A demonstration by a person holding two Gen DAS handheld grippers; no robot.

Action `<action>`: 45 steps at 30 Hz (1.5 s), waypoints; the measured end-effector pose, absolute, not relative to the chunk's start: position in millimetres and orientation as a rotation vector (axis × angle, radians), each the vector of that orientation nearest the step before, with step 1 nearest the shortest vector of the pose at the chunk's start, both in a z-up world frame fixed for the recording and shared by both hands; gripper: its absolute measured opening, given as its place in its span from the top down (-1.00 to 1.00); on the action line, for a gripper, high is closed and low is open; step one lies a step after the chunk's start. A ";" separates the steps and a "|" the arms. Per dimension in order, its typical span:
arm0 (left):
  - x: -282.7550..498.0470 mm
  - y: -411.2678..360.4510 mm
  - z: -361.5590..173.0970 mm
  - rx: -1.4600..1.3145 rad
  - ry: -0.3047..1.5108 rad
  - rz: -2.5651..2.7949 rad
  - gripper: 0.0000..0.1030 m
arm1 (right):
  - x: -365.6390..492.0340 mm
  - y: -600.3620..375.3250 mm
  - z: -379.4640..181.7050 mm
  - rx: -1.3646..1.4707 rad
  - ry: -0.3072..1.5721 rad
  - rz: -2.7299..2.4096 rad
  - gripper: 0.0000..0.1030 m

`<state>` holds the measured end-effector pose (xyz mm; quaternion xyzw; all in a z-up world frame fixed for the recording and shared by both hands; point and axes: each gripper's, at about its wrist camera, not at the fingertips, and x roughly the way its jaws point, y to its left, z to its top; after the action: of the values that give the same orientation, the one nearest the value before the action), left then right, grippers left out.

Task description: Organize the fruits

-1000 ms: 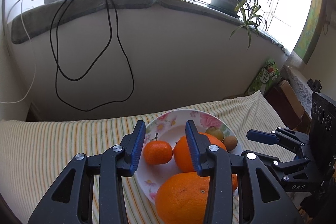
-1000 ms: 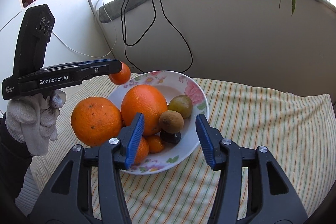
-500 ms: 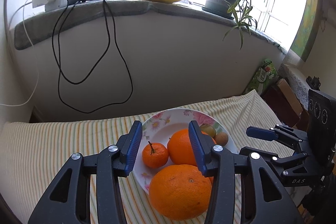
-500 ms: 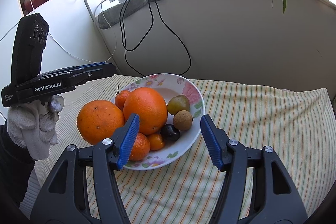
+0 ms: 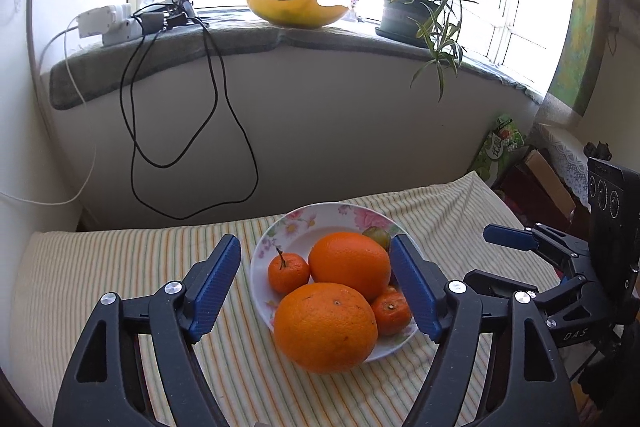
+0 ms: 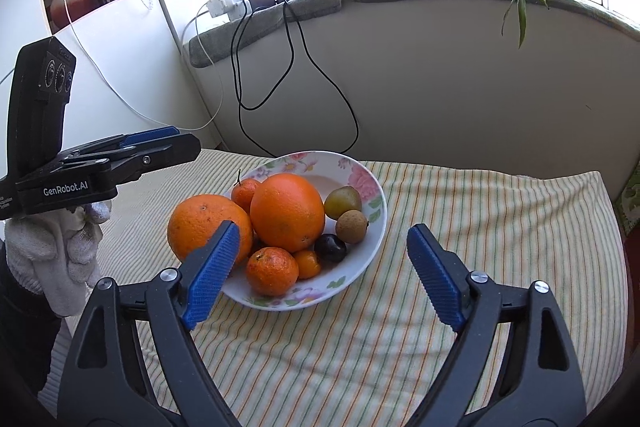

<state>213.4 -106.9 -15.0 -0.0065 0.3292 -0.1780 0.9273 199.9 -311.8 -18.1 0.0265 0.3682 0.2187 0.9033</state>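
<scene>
In the left wrist view the gripper's finger hides the plate's small fruits.

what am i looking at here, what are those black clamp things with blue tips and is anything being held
No robot here: a person holds a two-finger tool in each hand, each with a camera looking along its fingers. One picture looks out from the left gripper, the other from the right gripper. The gloved hand carrying the left one shows in the right view. On the striped cloth sits a flowered white plate with two large oranges, small mandarins, a green fruit, a brown one and a dark one. Both grippers' jaws are opening; neither holds anything.
</scene>
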 end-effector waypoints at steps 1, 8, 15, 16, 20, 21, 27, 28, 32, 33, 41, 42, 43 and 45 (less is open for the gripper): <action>209.2 -108.1 -13.2 -0.008 0.669 -0.363 -0.50 | 197.7 -312.3 -16.8 0.053 0.760 0.447 -0.77; 174.4 -108.9 -4.0 -0.011 0.624 -0.352 -0.51 | 175.9 -316.2 -4.0 0.037 0.731 0.415 -0.80; 134.8 -107.4 -0.4 -0.018 0.585 -0.327 -0.60 | 144.0 -315.9 11.8 0.001 0.662 0.385 -0.98; 130.9 -106.1 -0.5 -0.025 0.584 -0.328 -0.60 | 139.8 -315.7 13.1 -0.005 0.655 0.380 -0.98; 113.9 -103.4 -2.0 -0.038 0.580 -0.315 -0.60 | 120.8 -315.9 15.3 -0.025 0.636 0.360 -1.00; 109.7 -102.7 -2.8 -0.038 0.579 -0.310 -0.60 | 116.7 -316.1 15.0 -0.026 0.635 0.355 -1.00; 92.7 -100.6 -4.8 -0.043 0.578 -0.313 -0.60 | 99.6 -322.7 12.1 0.029 0.656 0.350 -1.00; 90.9 -100.7 -4.8 -0.039 0.578 -0.312 -0.60 | 97.9 -324.5 11.9 0.037 0.657 0.348 -1.00; 86.3 -99.5 -3.3 -0.038 0.575 -0.309 -0.60 | 91.8 -331.3 12.9 0.078 0.658 0.339 -1.00; 84.9 -99.5 -3.5 -0.038 0.576 -0.309 -0.60 | 90.6 -332.8 13.2 0.088 0.658 0.339 -1.00; 77.7 -99.1 -6.3 -0.044 0.581 -0.308 -0.60 | 79.9 -335.3 11.2 0.090 0.662 0.330 -1.00; 77.0 -98.9 -6.6 -0.044 0.581 -0.308 -0.60 | 79.6 -335.2 10.7 0.090 0.663 0.330 -1.00; 76.5 -98.6 -6.7 -0.044 0.582 -0.308 -0.61 | 79.4 -335.6 10.4 0.090 0.664 0.329 -1.00; 75.6 -98.4 -6.4 -0.042 0.582 -0.308 -0.61 | 79.2 -336.3 10.1 0.094 0.663 0.326 -1.00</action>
<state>75.6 -98.4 -6.4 -0.0206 0.2855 -0.1514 0.9461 79.2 -336.3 10.1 0.0457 0.3238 0.1593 0.9315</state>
